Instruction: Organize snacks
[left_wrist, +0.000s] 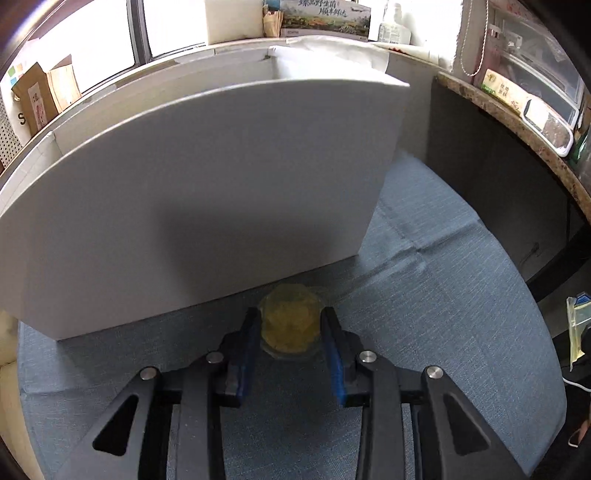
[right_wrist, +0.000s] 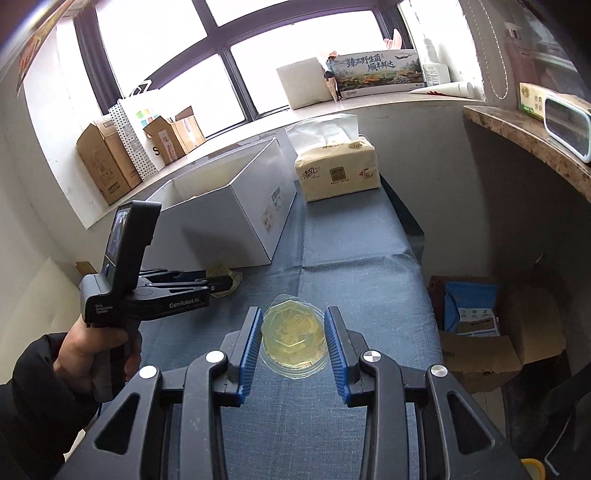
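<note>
Two round yellow pastries in clear wrappers are the snacks. In the left wrist view one pastry sits between the blue pads of my left gripper, held close in front of the white box. In the right wrist view the other pastry sits between the pads of my right gripper, above the blue cloth. The pads touch the wrappers on both sides. The left gripper with its pastry also shows at the left, beside the open white box.
A pack of tissues stands behind the box on the cloth. Cardboard boxes line the window sill. A stone ledge with a white tray runs along the right. Open cartons sit on the floor to the right of the table.
</note>
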